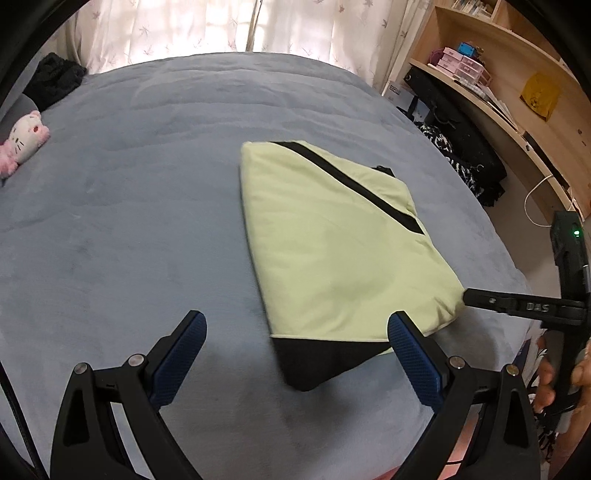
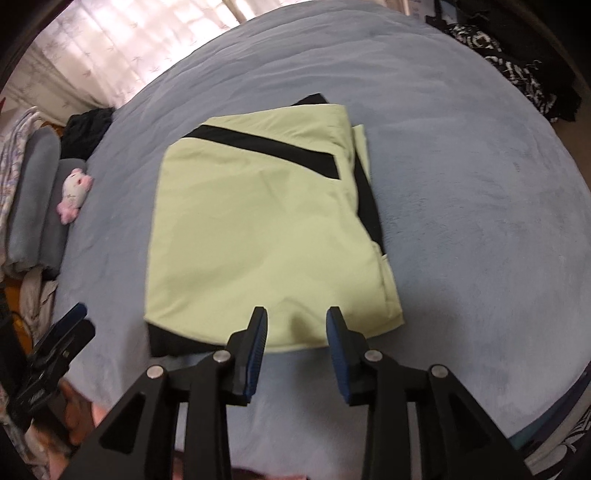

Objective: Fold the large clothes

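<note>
A pale green garment with black panels [image 1: 332, 236] lies folded into a flat rectangle on the blue-grey bed cover [image 1: 129, 221]; it also shows in the right wrist view [image 2: 258, 229]. My left gripper [image 1: 295, 325] is wide open and empty, hovering over the garment's near black corner. My right gripper [image 2: 297, 321] is open and empty, just above the garment's near edge; it also shows at the right of the left wrist view [image 1: 469, 295]. Nothing is held.
A pink and white plush cat [image 1: 22, 144] lies at the bed's left side by grey pillows [image 2: 37, 206]. A dark garment pile [image 1: 55, 79] sits at the far left. A wooden desk with shelves [image 1: 517, 96] stands to the right. Curtains [image 1: 221, 26] hang behind.
</note>
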The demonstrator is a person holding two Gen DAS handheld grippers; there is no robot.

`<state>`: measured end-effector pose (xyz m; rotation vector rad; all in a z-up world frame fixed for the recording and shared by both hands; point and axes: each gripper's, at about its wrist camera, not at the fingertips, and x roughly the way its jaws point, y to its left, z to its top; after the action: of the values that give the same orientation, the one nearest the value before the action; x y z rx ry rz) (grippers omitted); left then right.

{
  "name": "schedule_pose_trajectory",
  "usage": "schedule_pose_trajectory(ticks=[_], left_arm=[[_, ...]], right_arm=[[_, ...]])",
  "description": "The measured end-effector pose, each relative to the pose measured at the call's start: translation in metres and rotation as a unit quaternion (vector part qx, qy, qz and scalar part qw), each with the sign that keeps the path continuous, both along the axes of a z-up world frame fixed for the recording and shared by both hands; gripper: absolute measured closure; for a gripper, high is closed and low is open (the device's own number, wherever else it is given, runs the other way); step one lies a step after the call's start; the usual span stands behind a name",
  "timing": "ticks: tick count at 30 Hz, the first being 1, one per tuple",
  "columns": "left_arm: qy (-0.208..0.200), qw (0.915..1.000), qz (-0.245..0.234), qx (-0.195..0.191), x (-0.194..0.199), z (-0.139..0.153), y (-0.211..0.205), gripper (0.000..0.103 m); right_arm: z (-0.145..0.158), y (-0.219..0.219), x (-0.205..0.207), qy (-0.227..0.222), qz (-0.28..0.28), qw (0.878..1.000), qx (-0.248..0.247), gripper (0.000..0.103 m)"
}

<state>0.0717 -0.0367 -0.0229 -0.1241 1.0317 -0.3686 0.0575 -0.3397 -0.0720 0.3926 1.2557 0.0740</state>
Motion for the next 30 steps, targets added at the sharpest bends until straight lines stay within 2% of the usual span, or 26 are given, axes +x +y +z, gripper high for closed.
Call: schedule_pose_trajectory(ticks=[2, 4, 9, 14, 17, 20, 23, 25, 28, 30], left_arm=[[0.000, 1.0000, 0.005, -0.003, 0.004, 0.005, 0.009, 0.005], [0.005, 0.9999, 0.010, -0.006, 0.008, 0.008, 0.014, 0.005], [0.018, 0.9995, 0.015, -0.023, 0.025, -0.001, 0.016, 0.005], [0.045, 0.9975, 0.011, -0.053, 0.048, -0.027, 0.008, 0.005], [0.068, 0.9945, 0.009, -0.080, 0.065, -0.048, 0.002, 0.006], [0.097, 0.9881, 0.012, -0.119, 0.081, -0.071, -0.002, 0.010], [0.128, 0.9803, 0.017, -0.149, 0.095, -0.095, -0.006, 0.014], [0.145, 0.9756, 0.020, -0.164, 0.102, -0.108, -0.009, 0.015], [0.169, 0.9677, 0.023, -0.186, 0.110, -0.130, -0.012, 0.016], [0.175, 0.9658, 0.027, -0.189, 0.113, -0.139, -0.015, 0.016]], right_arm=[[0.011, 0.000, 0.002, -0.002, 0.006, 1.000, 0.005, 0.069], [0.021, -0.002, 0.006, -0.005, 0.010, 1.000, 0.014, 0.064], [0.027, -0.007, 0.020, -0.004, 0.019, 1.000, 0.011, 0.057], [0.000, -0.019, 0.042, 0.030, 0.023, 0.998, 0.044, 0.054], [-0.017, -0.027, 0.055, 0.047, 0.026, 0.997, 0.048, 0.053], [-0.031, -0.039, 0.070, 0.051, 0.020, 0.997, 0.046, 0.053], [-0.048, -0.056, 0.082, 0.058, 0.006, 0.996, 0.068, 0.053], [-0.060, -0.066, 0.090, 0.064, -0.003, 0.993, 0.098, 0.053], [-0.077, -0.073, 0.100, 0.075, -0.003, 0.991, 0.108, 0.053], [-0.085, -0.077, 0.105, 0.081, -0.003, 0.990, 0.113, 0.053]])
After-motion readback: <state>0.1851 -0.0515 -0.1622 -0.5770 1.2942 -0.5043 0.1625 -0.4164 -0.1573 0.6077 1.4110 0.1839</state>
